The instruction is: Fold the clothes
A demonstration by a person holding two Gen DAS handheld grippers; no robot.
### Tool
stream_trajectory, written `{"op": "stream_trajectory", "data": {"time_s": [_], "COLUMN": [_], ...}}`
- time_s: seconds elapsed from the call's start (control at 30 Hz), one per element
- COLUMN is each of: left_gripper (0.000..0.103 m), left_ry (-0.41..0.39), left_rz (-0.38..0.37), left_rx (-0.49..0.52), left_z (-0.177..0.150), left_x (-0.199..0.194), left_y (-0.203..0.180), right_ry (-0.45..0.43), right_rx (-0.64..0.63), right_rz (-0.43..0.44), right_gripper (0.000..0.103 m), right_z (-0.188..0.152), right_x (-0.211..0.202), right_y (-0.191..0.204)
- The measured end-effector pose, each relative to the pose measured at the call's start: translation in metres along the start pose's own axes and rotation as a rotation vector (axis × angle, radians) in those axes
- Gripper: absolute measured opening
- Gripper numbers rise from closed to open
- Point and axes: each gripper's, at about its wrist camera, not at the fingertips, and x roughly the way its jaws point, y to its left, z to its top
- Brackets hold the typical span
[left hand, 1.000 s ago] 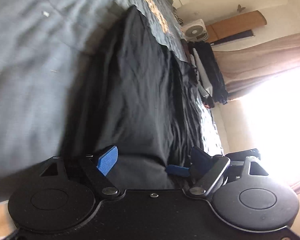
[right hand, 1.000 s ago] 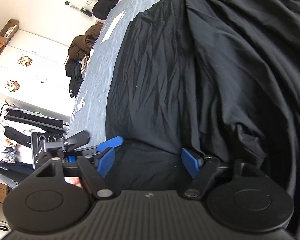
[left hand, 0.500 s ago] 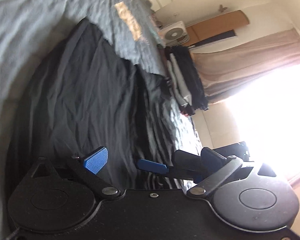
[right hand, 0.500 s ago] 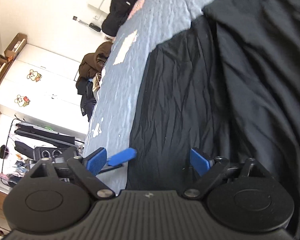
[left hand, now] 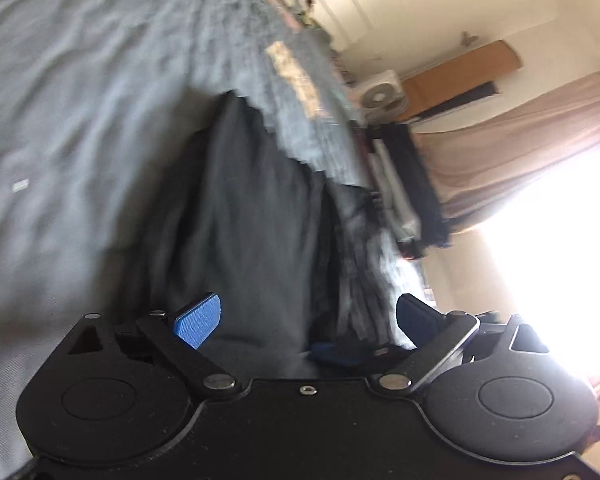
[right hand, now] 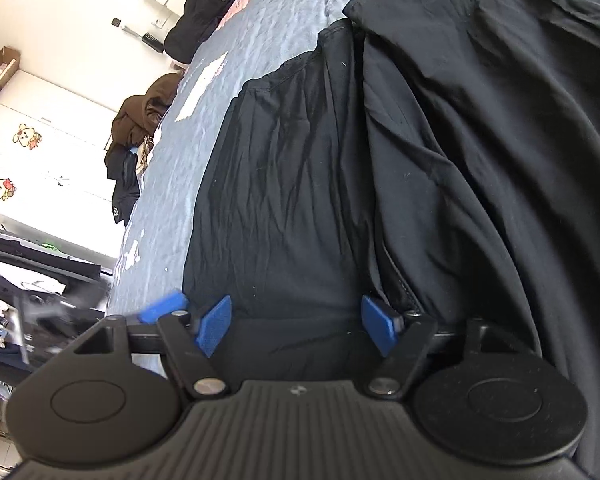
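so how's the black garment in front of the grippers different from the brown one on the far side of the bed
The black garment lies spread flat and creased on the bed cover; the brown garment sits bunched in a heap at the bed's far edge. The black one is close and looks much larger; the brown one looks small and distant. Neither is folded.

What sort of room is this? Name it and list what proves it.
Most likely a bedroom. A bed with a grey-blue bedspread holds the black garment. White cupboard doors stand beside a rack of hanging clothes, and a curtain covers a bright window.
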Motion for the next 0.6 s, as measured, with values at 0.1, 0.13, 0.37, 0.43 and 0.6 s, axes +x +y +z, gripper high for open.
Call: {"op": "stream_trajectory", "data": {"time_s": [0.1, 0.13, 0.37, 0.43, 0.6], "left_gripper": [0.097, 0.097, 0.083, 0.086, 0.097], "left_ry": [0.044, 0.068, 0.078, 0.054, 0.005], "left_rz": [-0.004, 0.009, 0.111, 0.142, 0.087], "left_rx": [0.027, 0.022, -0.02, -0.037, 0.054], "left_z": [0.009, 0.011, 0.023, 0.024, -0.009], "left_x": [0.037, 0.052, 0.048, 0.025, -0.031], "left_y": [-0.012, -0.01, 0.032, 0.035, -0.013], "right_ry": [-0.007, -0.005, 0.015, 0.015, -0.018], "right_rx": [0.01, 0.006, 0.011, 0.028, 0.021], "right_rz": [0.008, 0.008, 0.036, 0.048, 0.064], "right_gripper": [0.076, 0.077, 0.076, 0.077, 0.085], "right_z": [-0.001, 0.0, 0.005, 0.004, 0.003], "right_x": [0.002, 0.004, 0.007, -0.002, -0.048], "right_y": [0.0, 0.0, -0.006, -0.009, -0.002]}}
